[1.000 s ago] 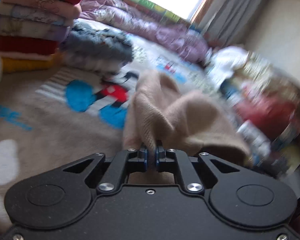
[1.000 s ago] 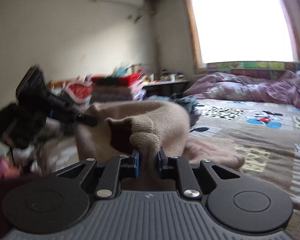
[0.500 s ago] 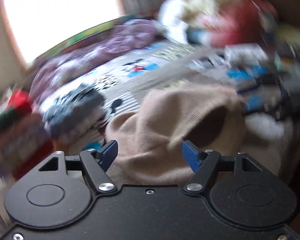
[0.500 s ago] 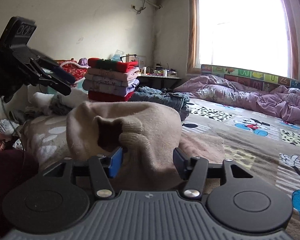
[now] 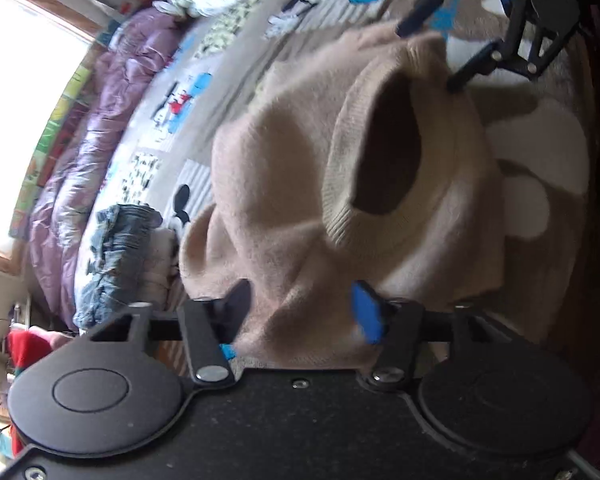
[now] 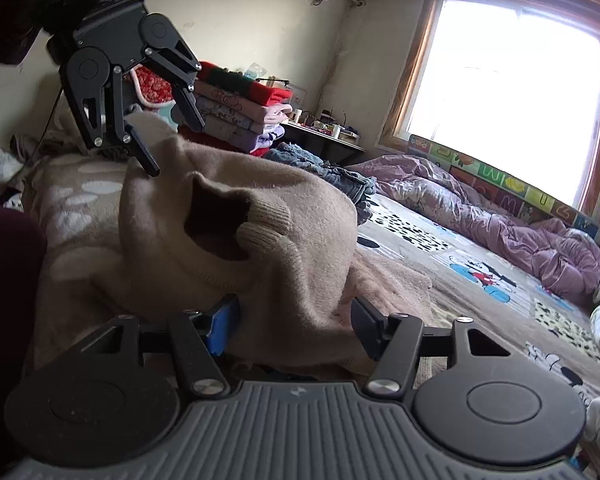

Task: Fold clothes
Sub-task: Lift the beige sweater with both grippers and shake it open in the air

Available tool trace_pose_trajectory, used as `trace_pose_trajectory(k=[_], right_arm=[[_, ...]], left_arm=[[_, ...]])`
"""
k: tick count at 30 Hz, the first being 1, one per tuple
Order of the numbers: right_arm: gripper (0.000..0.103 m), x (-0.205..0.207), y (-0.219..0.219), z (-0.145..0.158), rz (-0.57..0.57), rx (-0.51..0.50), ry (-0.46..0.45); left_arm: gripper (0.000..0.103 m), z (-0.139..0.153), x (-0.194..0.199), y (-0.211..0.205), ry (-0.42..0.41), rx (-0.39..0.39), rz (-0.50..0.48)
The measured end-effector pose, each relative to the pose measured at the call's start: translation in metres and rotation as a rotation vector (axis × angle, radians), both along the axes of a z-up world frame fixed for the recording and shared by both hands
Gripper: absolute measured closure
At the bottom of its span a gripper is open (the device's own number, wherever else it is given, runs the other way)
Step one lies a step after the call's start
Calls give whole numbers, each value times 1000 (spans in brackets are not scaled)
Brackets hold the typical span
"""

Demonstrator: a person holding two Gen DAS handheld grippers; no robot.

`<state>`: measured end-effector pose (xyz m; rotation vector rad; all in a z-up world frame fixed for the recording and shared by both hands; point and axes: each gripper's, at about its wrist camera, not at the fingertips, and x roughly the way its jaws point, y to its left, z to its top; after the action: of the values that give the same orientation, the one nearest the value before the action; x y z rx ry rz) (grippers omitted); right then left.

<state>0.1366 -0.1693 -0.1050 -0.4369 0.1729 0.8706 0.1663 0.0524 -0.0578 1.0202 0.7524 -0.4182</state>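
Now the tan sweater sits in a soft heap on the bed, neck hole facing up. Both the left gripper and the right gripper have fingers apart, one on each side, holding nothing, with sweater folds lying loose between them

Beige knit sweater, purple quilt, cartoon-print bedspread, blue jeans
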Motion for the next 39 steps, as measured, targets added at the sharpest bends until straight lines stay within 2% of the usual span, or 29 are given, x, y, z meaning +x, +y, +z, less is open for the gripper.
trace_pose_trajectory(k=[5, 7, 8, 10, 12, 13, 16, 18, 28, 39], right_arm=[[42, 5, 11, -8, -1, -63, -32], [43, 6, 13, -11, -3, -79, -31], [44, 7, 15, -12, -4, -87, -31], [64, 10, 17, -14, -12, -97, -17], [70, 11, 18, -15, -20, -99, 2], [77, 11, 18, -15, -25, -98, 1], [90, 5, 15, -10, -54, -67, -19], [91, 0, 10, -2, -88, -37, -35], [93, -18, -15, 69, -237, 96, -100], [94, -43, -28, 182, -281, 16, -303]], left_arm=[[70, -12, 12, 8, 33, 22, 24], [88, -18, 11, 9, 27, 17, 38], [89, -21, 9, 10, 18, 18, 45], [93, -26, 2, 9, -5, 6, 49], [95, -25, -9, 8, -42, -10, 50], [95, -23, -15, 6, -71, -14, 52], [95, -2, -31, 5, -156, -79, 59], [96, 14, -41, 4, -218, -107, 57], [96, 80, -61, -5, -436, -204, 25], [96, 155, -78, -9, -598, -334, 10]])
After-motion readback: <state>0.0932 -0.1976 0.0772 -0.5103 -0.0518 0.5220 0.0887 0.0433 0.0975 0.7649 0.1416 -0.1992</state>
